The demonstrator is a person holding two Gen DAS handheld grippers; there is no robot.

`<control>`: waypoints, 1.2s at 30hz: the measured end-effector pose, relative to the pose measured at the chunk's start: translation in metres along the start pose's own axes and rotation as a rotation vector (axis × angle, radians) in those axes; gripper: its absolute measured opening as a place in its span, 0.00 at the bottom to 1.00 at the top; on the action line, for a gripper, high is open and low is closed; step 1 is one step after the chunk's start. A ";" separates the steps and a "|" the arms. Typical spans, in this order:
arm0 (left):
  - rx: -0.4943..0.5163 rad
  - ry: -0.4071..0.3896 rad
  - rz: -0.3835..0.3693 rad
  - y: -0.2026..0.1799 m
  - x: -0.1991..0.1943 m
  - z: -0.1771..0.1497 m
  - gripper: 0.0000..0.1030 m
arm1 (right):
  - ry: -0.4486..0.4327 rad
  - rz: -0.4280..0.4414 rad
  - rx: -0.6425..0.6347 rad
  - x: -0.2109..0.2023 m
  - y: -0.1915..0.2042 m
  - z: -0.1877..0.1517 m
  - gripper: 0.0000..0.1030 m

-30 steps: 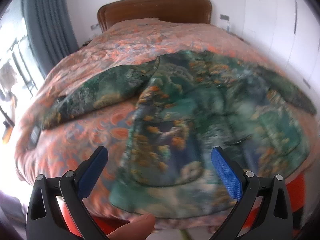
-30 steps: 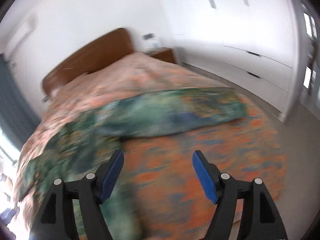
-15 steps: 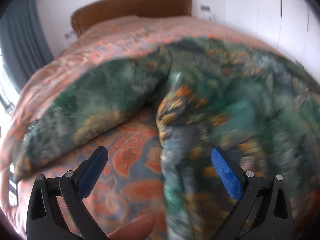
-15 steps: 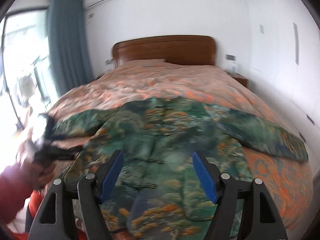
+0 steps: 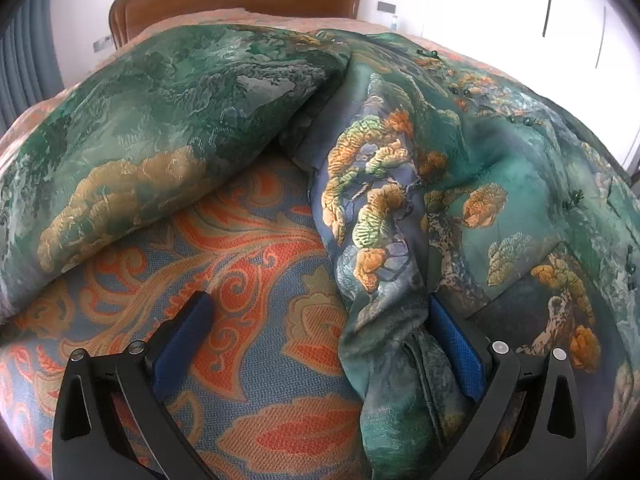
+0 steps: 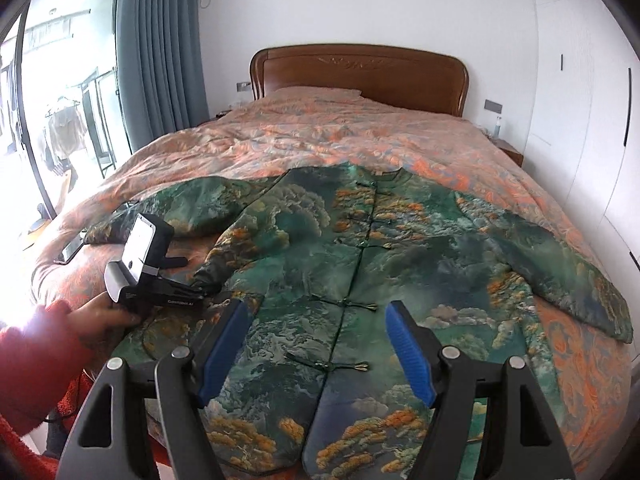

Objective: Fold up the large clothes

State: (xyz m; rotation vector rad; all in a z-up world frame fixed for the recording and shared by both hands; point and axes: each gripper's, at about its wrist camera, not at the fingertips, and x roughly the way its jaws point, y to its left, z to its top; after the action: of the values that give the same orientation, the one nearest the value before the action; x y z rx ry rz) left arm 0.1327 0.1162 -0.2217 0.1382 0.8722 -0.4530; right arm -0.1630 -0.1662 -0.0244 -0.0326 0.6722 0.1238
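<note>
Left hand-held gripper (image 5: 320, 344) jaws apart astride bunched brocade jacket (image 5: 400, 208) edge, right hand-held gripper (image 6: 318, 346) apart

Counted: 1 green patterned jacket (image 6: 400, 248), 2 sleeves, 1 bed (image 6: 320, 140), 1 headboard (image 6: 360, 72), 2 claws: left claw (image 5: 316, 344), right claw (image 6: 320, 352); 1 phone (image 6: 72, 250), 1 curtain (image 6: 160, 52).

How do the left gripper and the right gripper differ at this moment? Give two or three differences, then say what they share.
The left gripper is low at the side edge of the green jacket, with a fold of its fabric against one finger; the right gripper hangs above the jacket's front near the hem and touches nothing. The left faces the jacket's sleeve; the right faces the headboard. Both are open, with blue pads.
</note>
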 end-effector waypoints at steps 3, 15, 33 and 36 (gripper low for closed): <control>-0.005 0.003 -0.007 0.001 -0.001 0.000 1.00 | 0.011 0.006 -0.009 0.010 0.007 0.005 0.71; -0.006 0.002 -0.008 0.001 0.000 0.000 1.00 | 0.006 -0.024 -0.060 0.014 0.031 0.019 0.71; -0.009 0.006 -0.010 0.002 0.000 0.001 1.00 | 0.061 -0.027 -0.071 0.039 0.054 0.022 0.71; -0.009 0.006 -0.011 0.002 0.000 0.001 1.00 | 0.079 -0.013 -0.050 0.046 0.054 0.022 0.71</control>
State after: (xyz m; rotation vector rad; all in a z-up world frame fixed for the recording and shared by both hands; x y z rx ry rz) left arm 0.1338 0.1175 -0.2211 0.1261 0.8810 -0.4591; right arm -0.1203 -0.1065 -0.0353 -0.0905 0.7480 0.1269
